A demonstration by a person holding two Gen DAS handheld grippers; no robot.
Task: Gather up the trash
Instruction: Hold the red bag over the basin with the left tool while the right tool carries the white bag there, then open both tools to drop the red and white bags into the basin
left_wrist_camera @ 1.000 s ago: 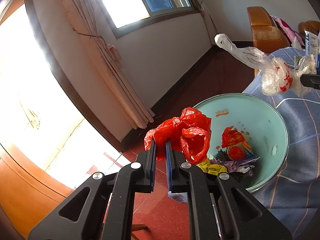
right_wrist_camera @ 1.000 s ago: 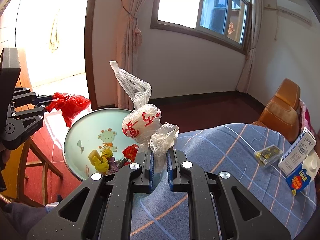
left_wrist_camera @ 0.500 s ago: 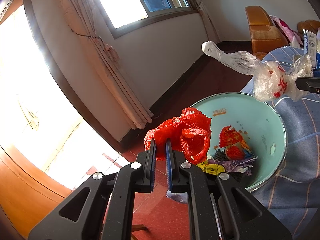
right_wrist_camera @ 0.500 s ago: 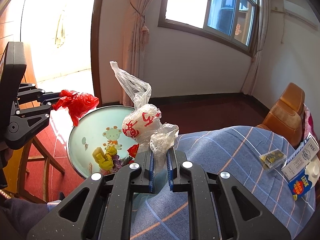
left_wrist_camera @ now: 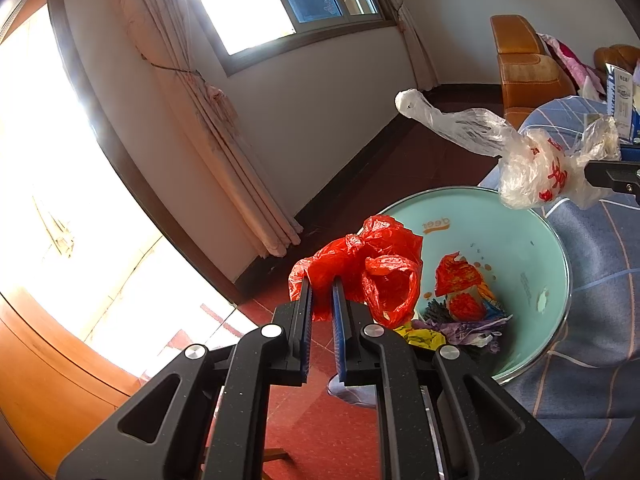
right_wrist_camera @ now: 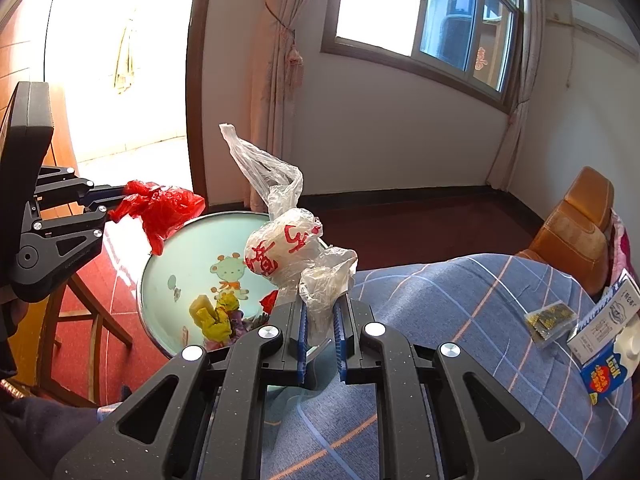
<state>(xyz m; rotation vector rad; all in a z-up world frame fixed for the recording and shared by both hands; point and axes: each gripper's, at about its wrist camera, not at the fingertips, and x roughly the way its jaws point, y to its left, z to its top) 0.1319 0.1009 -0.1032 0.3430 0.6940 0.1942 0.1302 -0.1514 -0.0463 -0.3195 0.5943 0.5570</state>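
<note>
My left gripper point(left_wrist_camera: 321, 285) is shut on a crumpled red plastic bag point(left_wrist_camera: 372, 268) and holds it in the air by the near rim of a mint-green basin point(left_wrist_camera: 516, 232). The basin holds red, yellow and purple wrappers point(left_wrist_camera: 460, 304). My right gripper point(right_wrist_camera: 320, 308) is shut on a clear plastic bag with red print point(right_wrist_camera: 284, 248), held above the basin's point(right_wrist_camera: 180, 264) edge. The red bag point(right_wrist_camera: 160, 208) and left gripper point(right_wrist_camera: 96, 200) show at the left of the right wrist view. The clear bag point(left_wrist_camera: 532, 172) shows at the right of the left wrist view.
The basin sits at the edge of a table with a blue checked cloth point(right_wrist_camera: 460, 312). A small gold packet point(right_wrist_camera: 550, 318) and a blue-and-white milk carton point(right_wrist_camera: 608, 344) lie at the cloth's right. An orange chair point(right_wrist_camera: 576, 232) stands behind. Red tiled floor point(left_wrist_camera: 332, 432) lies below.
The clear bag in my right gripper has moved closer over the basin's rim. My left gripper holds the red bag in nearly the same place.
</note>
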